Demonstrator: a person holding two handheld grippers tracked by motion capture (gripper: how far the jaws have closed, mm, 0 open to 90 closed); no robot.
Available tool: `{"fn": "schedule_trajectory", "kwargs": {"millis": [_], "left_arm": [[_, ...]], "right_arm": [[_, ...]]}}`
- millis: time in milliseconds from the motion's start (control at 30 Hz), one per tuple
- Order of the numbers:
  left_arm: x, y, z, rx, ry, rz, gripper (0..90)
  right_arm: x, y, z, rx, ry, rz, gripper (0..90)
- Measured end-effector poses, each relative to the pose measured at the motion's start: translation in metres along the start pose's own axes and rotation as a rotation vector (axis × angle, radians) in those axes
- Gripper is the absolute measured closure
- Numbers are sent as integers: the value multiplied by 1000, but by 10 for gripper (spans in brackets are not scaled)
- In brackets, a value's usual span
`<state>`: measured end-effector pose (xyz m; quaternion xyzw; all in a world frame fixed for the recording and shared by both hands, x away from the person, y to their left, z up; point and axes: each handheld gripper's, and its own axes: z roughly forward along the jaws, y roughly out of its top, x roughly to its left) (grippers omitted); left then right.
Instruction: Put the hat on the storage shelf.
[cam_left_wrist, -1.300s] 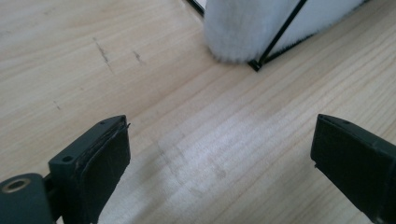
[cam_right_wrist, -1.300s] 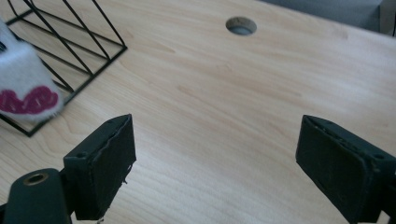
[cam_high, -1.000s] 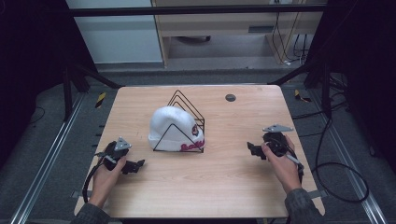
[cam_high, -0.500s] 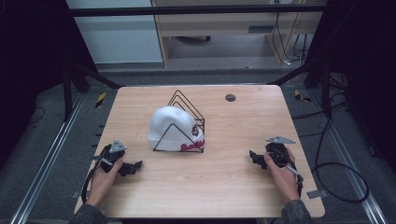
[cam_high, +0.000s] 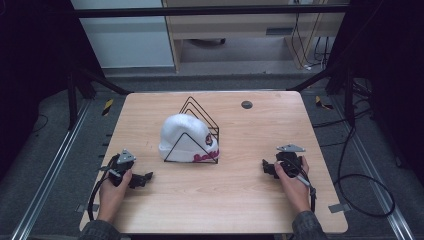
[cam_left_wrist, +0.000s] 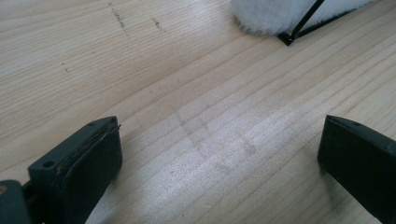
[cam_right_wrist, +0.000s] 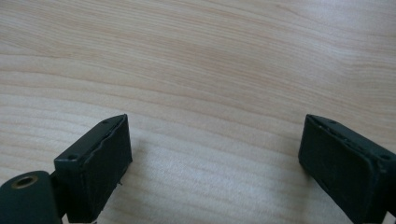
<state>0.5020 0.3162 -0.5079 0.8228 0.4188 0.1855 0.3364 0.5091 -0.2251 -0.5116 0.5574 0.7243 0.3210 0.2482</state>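
Holding both grippers low over the table (cam_high: 235, 200), jaws pointing inward toward each other. Our left gripper (cam_high: 145, 179) sits near the front-left corner, our left hand (cam_high: 114, 189) wrapped round it, cable looping back toward the table edge; its grey three-cornered plate faces up. In the left gripper view the two black jaws stand wide apart with bare wood grain between them, nothing clamped, pads (cam_left_wrist: 95, 163) just above or on the surface — can't tell which. Our right gripper (cam_high: 266, 168) is on the front-right side, right hand (cam_high: 292, 182) behind it, grey plate on top too. In the right gripper view the jaws are likewise spread wide, holding nothing, plain tabletop between them. White beanie (cam_high: 186, 137) sits mid-table between the two grippers, well apart from both, nearer the left one. It rests inside a black wire rack (cam_high: 200, 111) made of triangular frames: front triangle crosses the beanie's face, rear triangles rise behind it. Red lettering runs along the beanie's lower right band; a dark patch sits on its right side. In the left gripper view a fuzzy white edge of the beanie (cam_left_wrist: 280, 16) and a corner of the rack (cam_left_wrist: 299, 32) show at the top, beyond the jaws. Small dark round disc (cam_high: 246, 104) lies near the far edge, well apart from everything.
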Motion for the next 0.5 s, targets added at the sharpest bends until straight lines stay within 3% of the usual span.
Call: {"fn": "schedule_trajectory", "kwargs": {"millis": [267, 500], "left_arm": [[-2, 2, 2, -2, 10, -14, 0], [-2, 2, 2, -3, 10, -14, 0]], "right_arm": [[17, -14, -15, -2, -9, 13, 97], [19, -14, -15, 1, -31, 30, 92]]}}
